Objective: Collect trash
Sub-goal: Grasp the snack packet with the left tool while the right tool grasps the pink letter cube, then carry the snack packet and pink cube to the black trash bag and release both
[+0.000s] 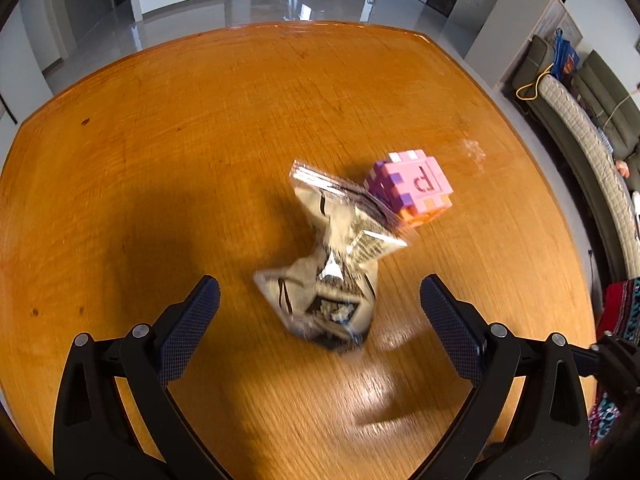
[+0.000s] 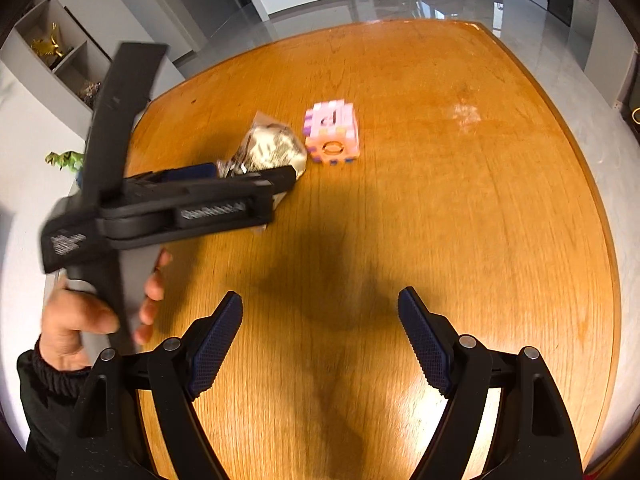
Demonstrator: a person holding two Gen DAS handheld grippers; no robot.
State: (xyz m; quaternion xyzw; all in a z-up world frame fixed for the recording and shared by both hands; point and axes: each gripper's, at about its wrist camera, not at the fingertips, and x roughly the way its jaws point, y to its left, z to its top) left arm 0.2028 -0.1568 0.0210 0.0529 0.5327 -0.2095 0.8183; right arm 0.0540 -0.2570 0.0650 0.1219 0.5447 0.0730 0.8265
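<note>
A crumpled beige and silver snack wrapper lies mid-table on the round wooden table. Its far corner rests against a pink and purple foam cube. My left gripper hovers over the wrapper's near end, open wide, and neither pad touches it. In the right wrist view the wrapper and the cube sit far off, with the left gripper seen side-on in a person's hand. My right gripper is open over bare wood with nothing between its fingers.
A pale smudge marks the wood right of the cube. A sofa runs past the table's right edge. A shelf unit and a green toy dinosaur stand beyond the left edge. Glossy floor lies behind.
</note>
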